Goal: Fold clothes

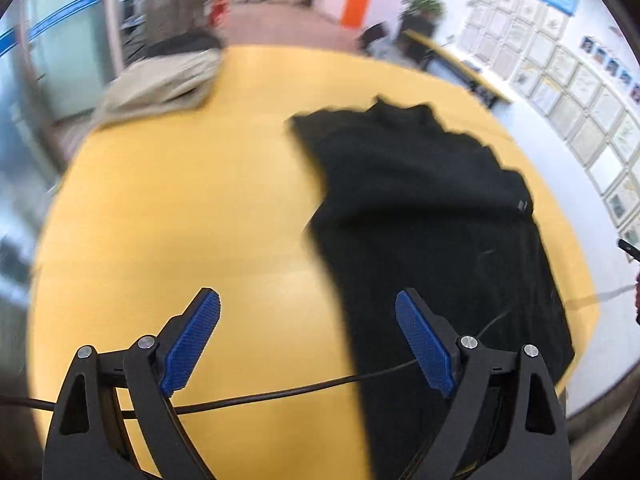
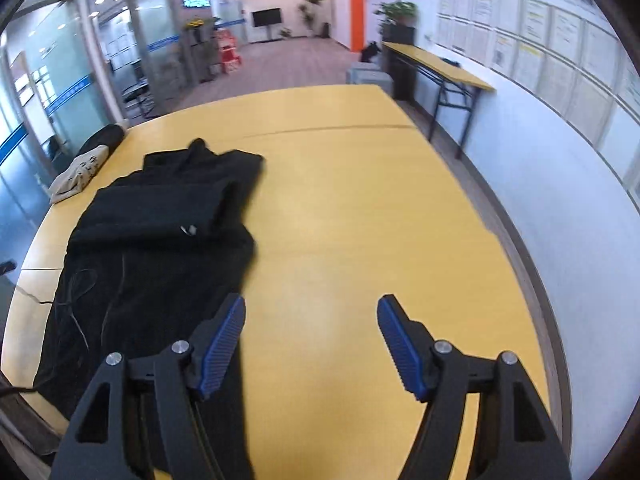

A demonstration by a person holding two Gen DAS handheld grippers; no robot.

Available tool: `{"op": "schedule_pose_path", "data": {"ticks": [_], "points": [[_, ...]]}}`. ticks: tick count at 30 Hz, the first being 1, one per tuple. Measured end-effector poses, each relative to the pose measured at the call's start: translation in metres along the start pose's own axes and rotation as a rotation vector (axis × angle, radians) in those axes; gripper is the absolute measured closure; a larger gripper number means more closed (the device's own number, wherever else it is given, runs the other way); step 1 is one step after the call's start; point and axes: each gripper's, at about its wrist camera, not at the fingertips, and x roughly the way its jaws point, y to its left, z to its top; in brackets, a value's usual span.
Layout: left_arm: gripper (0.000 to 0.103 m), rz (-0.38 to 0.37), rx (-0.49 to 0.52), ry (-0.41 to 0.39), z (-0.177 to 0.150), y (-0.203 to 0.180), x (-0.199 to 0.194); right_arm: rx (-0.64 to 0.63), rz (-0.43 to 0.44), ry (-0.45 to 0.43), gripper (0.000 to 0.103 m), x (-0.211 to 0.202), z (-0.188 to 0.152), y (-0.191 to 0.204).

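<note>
A yellow table [image 2: 360, 200] carries a black garment [image 2: 160, 240] spread flat, its top part doubled over, its near end reaching the table's front edge. A beige garment [image 1: 160, 80] sits at the far left corner, well apart. The left gripper [image 1: 308, 336] hangs above bare tabletop just left of the black cloth, its 2 blue pads [image 1: 196, 340] spread wide, holding nothing. The right gripper [image 2: 310, 344] hovers at the cloth's right edge, equally wide, empty.
</note>
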Motion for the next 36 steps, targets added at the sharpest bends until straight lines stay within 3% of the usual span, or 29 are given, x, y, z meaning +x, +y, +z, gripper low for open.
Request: {"op": "schedule_pose_path", "data": {"ticks": [3,5,8,11,17,21,23,25,29,31,32,33,34,36], "points": [[0.012,-0.067,-0.015,0.074,-0.034,-0.015,-0.004,-0.005,0.007,0.121,0.031,-0.002,-0.041,-0.032],[0.009,-0.127,-0.022,0.123,-0.057,-0.030,-0.002,-0.047,0.047,0.149,0.031,0.002,-0.061,-0.033],[0.007,-0.216,-0.032,0.196,-0.090,-0.051,0.001,-0.080,0.199,0.172,0.031,0.024,-0.085,-0.009],[0.009,-0.299,-0.066,0.269,-0.119,-0.074,0.032,-0.125,0.378,0.209,0.031,0.054,-0.116,0.029],[0.012,-0.247,-0.176,0.275,-0.145,-0.066,0.063,-0.176,0.532,0.347,0.031,0.099,-0.176,0.058],[0.011,-0.201,-0.146,0.291,-0.142,-0.064,0.075,-0.233,0.510,0.364,0.031,0.109,-0.190,0.062],[0.009,-0.201,-0.159,0.285,-0.142,-0.058,0.079,-0.257,0.495,0.322,0.033,0.111,-0.193,0.061],[0.002,-0.198,-0.136,0.273,-0.141,-0.058,0.080,-0.259,0.499,0.296,0.033,0.112,-0.193,0.063],[0.001,-0.182,-0.090,0.279,-0.136,-0.061,0.083,-0.268,0.546,0.291,0.033,0.113,-0.194,0.077],[0.001,-0.202,-0.089,0.288,-0.132,-0.064,0.085,-0.290,0.573,0.302,0.038,0.113,-0.194,0.089],[0.001,-0.217,-0.092,0.298,-0.131,-0.066,0.086,-0.297,0.580,0.306,0.053,0.113,-0.192,0.093],[0.001,-0.232,-0.097,0.311,-0.132,-0.070,0.087,-0.292,0.578,0.317,0.079,0.114,-0.191,0.097],[0.002,-0.247,-0.102,0.324,-0.133,-0.073,0.088,-0.276,0.576,0.339,0.089,0.118,-0.188,0.100],[0.006,-0.277,-0.112,0.350,-0.134,-0.079,0.090,-0.250,0.571,0.376,0.090,0.120,-0.185,0.102]]}}
